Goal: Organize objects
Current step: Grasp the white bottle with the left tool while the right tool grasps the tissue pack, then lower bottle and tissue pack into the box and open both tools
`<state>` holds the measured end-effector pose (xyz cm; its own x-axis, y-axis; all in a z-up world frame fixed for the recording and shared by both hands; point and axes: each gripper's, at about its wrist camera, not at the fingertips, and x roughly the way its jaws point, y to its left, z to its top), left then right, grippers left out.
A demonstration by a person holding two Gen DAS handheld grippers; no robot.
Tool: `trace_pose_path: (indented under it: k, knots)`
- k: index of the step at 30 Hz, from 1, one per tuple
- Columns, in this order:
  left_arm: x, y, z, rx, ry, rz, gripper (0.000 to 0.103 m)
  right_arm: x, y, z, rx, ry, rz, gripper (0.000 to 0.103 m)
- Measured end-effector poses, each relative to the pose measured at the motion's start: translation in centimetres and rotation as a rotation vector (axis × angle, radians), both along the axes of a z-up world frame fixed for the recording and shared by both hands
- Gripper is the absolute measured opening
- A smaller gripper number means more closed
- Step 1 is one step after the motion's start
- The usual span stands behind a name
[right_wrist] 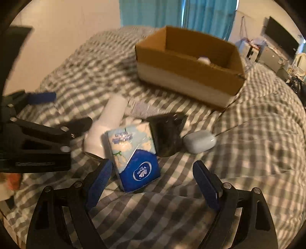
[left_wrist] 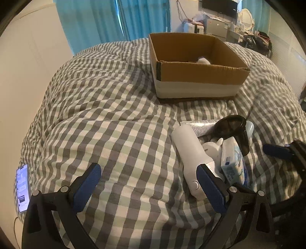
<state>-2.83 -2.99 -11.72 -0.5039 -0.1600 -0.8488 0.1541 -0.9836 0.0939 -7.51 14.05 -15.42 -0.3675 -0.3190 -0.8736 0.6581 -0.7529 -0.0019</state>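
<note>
Hovering low, right tongs (right_wrist: 153, 178) gape — tissue pack (right_wrist: 133, 153) between.

- A bedroom in a home; a bed (left_wrist: 114, 107) fills most of the view, covered by a rumpled grey-and-white checked duvet
- Teal curtains (left_wrist: 114, 19) hang behind the bed, next to a plain pale wall (left_wrist: 28, 57)
- A dark flat screen (left_wrist: 220, 6) is mounted on the far wall; below it stands a cluttered desk (left_wrist: 216, 26); beside that sits a white oval mirror (left_wrist: 246, 17)
- A lit phone (left_wrist: 22, 187) lies at the bed's edge
- Household bits lie on the duvet; a tissue pack (right_wrist: 133, 153), a white bottle (right_wrist: 109, 124), an open cardboard box (right_wrist: 191, 76)
</note>
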Motion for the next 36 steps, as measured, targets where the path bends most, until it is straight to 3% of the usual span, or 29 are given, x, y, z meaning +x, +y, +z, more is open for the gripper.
trace_pose_path:
  k: [2, 3, 4, 5, 10, 15, 19, 22, 27, 32, 34, 36]
  knots:
    - [-0.1, -0.2, -0.1, 0.015, 0.003, -0.003, 0.102, -0.5, -0.3, -0.9, 0.005, -0.037, 0.01, 0.084]
    - [-0.1, -0.3, -0.1, 0.019, 0.003, -0.004, 0.102, -0.7, -0.4, -1.2, 0.001, -0.056, 0.014, 0.076]
    - [-0.1, -0.4, -0.1, 0.02, 0.002, -0.004, 0.102, -0.9, -0.5, -1.4, -0.006, -0.075, 0.022, 0.059]
    - [-0.2, -0.4, -0.1, 0.019, 0.001, -0.006, 0.102, -1.0, -0.6, -1.7, -0.023, -0.112, 0.043, 0.055]
    - [-0.3, -0.3, -0.2, 0.012, -0.002, -0.008, 0.102, -0.4, -0.5, -1.5, -0.024, -0.097, 0.051, 0.052]
    - [-0.6, 0.5, -0.5, -0.012, -0.005, -0.012, 0.102, 0.2, 1.9, 2.1, -0.068, 0.035, -0.04, 0.051]
    - [-1.0, 1.8, -0.5, 0.017, -0.003, -0.06, 0.102, -0.5, 3.7, 3.9, -0.071, 0.095, -0.093, 0.051]
    - [-1.5, 3.3, -1.1, 0.004, -0.016, -0.107, 0.1, -0.8, 4.1, 4.0, -0.085, 0.089, -0.106, 0.051]
    - [-2.3, 4.7, -2.5, 0.06, -0.07, -0.18, 0.065, -0.7, 4.7, 3.7, -0.107, 0.066, -0.102, 0.051]
    - [-3.2, 4.9, -4.2, 0.132, -0.138, -0.196, 0.059, -0.8, 4.8, 3.4, -0.123, 0.058, -0.113, 0.051]
    - [-3.0, 4.9, -4.1, 0.124, -0.123, -0.175, 0.047, -0.8, 5.0, 3.6, -0.128, 0.06, -0.117, 0.051]
    - [-2.6, 5.0, -3.8, 0.117, -0.113, -0.176, 0.047, -0.6, 5.0, 3.6, -0.127, 0.066, -0.12, 0.051]
